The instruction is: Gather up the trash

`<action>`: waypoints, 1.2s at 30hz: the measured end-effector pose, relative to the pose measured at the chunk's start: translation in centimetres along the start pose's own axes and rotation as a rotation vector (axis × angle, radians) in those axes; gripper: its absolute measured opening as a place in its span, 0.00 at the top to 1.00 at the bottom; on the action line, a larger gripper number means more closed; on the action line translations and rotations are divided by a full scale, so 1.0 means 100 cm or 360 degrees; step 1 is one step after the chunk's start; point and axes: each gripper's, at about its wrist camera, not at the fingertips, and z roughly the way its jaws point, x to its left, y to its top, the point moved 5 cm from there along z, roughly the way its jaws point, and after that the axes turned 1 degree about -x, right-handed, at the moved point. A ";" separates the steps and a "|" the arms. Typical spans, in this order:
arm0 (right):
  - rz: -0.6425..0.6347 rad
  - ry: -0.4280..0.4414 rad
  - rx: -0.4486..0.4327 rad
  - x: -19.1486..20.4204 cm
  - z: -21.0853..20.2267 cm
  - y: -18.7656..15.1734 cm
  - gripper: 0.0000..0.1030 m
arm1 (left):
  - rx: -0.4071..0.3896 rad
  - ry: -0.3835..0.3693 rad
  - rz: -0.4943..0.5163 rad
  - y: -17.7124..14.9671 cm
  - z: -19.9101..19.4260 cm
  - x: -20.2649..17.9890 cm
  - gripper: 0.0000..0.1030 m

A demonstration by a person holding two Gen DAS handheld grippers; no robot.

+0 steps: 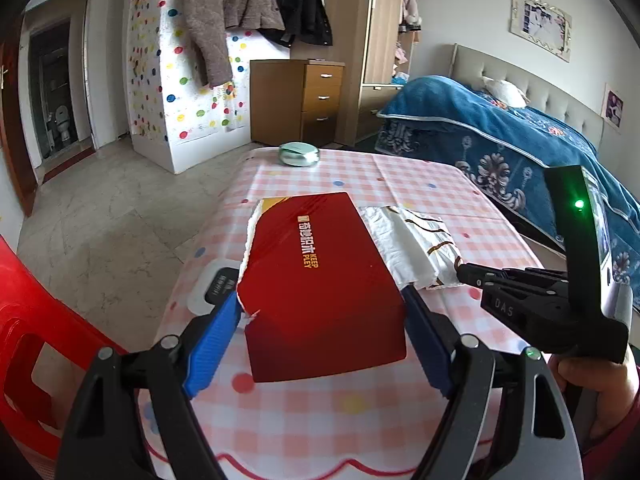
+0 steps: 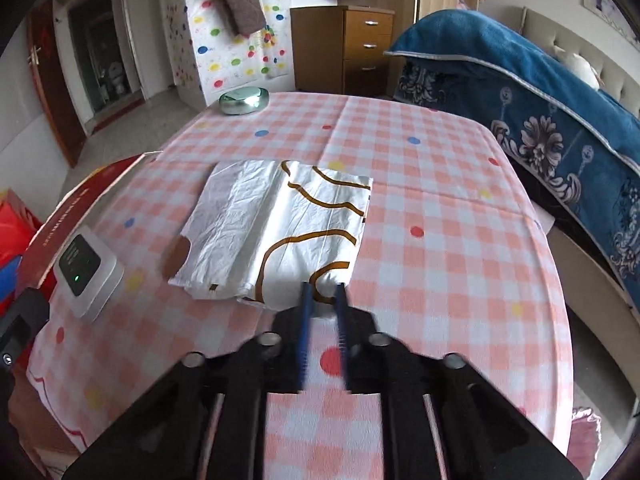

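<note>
1. Our left gripper held the red box between its 2 blue fingers, on the checked tablecloth.
2. Our right gripper was pinched narrow on the near edge of the white plastic bag, which lay flat just right of the box.
3. A round tin sat at the table's far edge

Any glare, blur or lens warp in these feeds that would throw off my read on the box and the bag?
Left wrist: daylight puts a soft sheen on the red box, logo legible; fisheye bends the table edges.
Right wrist: right gripper fingers look slightly smeared; bright highlight on the metal tin; white plastic bag sharp.
</note>
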 end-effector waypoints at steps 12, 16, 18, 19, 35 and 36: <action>0.0152 -0.0136 -0.0197 -0.073 -0.096 -0.037 0.98 | 0.0020 -0.0121 0.0168 -0.015 -0.025 -0.062 0.23; 0.0215 -0.0207 -0.0305 -0.103 -0.141 -0.042 0.98 | 0.0025 -0.0163 0.0210 -0.019 -0.030 -0.080 0.23; 0.0226 -0.0219 -0.0339 -0.110 -0.145 -0.044 0.99 | 0.0020 -0.0185 0.0222 -0.020 -0.033 -0.088 0.23; 0.0233 -0.0221 -0.0369 -0.113 -0.154 -0.045 0.99 | 0.0016 -0.0191 0.0226 -0.020 -0.035 -0.090 0.23; -0.0051 0.0178 -0.0294 -0.022 -0.117 -0.043 0.98 | 0.0024 -0.0085 0.0099 -0.021 -0.034 -0.050 0.23; -0.0097 0.0220 -0.0253 -0.015 -0.116 -0.045 0.98 | 0.0025 -0.0077 0.0081 -0.021 -0.033 -0.047 0.23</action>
